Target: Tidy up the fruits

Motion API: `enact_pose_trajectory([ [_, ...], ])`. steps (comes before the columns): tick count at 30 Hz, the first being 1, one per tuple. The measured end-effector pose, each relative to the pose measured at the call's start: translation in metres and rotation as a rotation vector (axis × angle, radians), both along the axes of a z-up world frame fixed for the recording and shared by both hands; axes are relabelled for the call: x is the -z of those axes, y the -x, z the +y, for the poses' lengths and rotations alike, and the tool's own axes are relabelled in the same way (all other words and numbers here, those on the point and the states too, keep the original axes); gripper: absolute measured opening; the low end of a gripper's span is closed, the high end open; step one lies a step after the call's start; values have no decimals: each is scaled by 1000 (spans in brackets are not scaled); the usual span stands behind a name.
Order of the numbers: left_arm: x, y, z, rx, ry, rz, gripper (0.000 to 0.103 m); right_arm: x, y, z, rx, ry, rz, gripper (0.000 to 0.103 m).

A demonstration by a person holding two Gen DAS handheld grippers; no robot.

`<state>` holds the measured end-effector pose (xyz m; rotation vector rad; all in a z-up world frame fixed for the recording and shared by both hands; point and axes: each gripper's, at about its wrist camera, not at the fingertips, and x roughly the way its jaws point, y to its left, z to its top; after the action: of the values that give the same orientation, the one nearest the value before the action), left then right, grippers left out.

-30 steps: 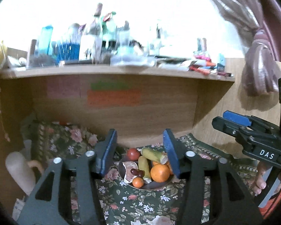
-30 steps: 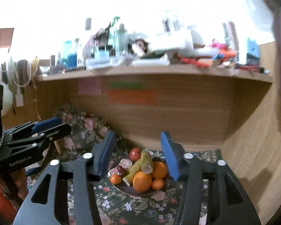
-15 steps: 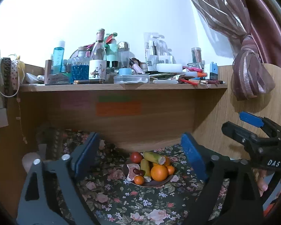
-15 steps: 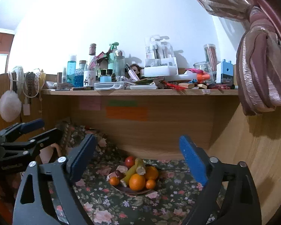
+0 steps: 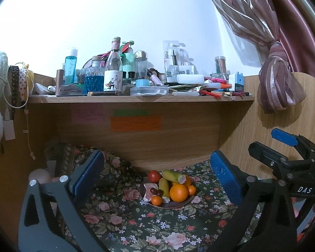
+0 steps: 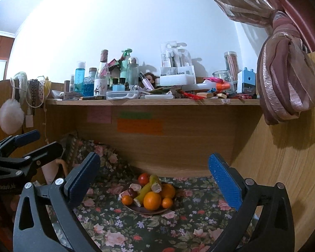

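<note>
Wooden desk alcove (image 5: pixel 178 147) under a cluttered shelf (image 5: pixel 136 99) of bottles and boxes, seen from the left wrist, with orange sticky notes (image 5: pixel 135 123) on the back panel and a knotted curtain (image 5: pixel 279 79) at the right. Below, a floral cloth (image 5: pixel 136 226) over the desktop. On it, a dark plate (image 5: pixel 174 204) piled with fruit: a large orange (image 5: pixel 179 192) in front, a tomato (image 5: pixel 154 176) at the back, a small orange (image 5: pixel 156 200), dark grapes (image 5: pixel 157 192) and yellow-green pieces in between. Left gripper (image 5: pixel 156 168) aimed almost level, tipped slightly down toward the plate but well short of it, jaws spread wide after just opening, blue pads (image 5: pixel 88 172) apart with nothing between them. Right gripper (image 5: pixel 271 145) alongside at the right edge, seen side-on, fingers parted and empty, clear of the fruit.

From the right wrist, same alcove, shelf (image 6: pixel 153 101) and curtain (image 6: pixel 287 88), plus a white fluffy earmuff (image 6: pixel 10 113) hanging on the left panel. Plate (image 6: pixel 147 211) straight ahead on the cloth (image 6: pixel 136 231), orange (image 6: pixel 152 200) nearest, tomato (image 6: pixel 143 178) behind. Right gripper (image 6: pixel 153 168) held level and centred on the plate, well back from it, jaws likewise wide after just opening, nothing gripped, pads (image 6: pixel 222 180) framing the fruit from afar. Left gripper (image 6: pixel 42 142) at the left edge, pointing the same way, fingers apart, touching nothing.
</note>
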<state>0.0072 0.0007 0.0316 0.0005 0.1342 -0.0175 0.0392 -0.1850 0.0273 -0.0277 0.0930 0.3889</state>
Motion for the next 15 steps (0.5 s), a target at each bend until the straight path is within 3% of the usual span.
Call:
enact_pose_trajectory([
  [15, 0, -2, -4, 7, 0, 1, 103, 0, 2, -1, 6, 5, -10, 103],
])
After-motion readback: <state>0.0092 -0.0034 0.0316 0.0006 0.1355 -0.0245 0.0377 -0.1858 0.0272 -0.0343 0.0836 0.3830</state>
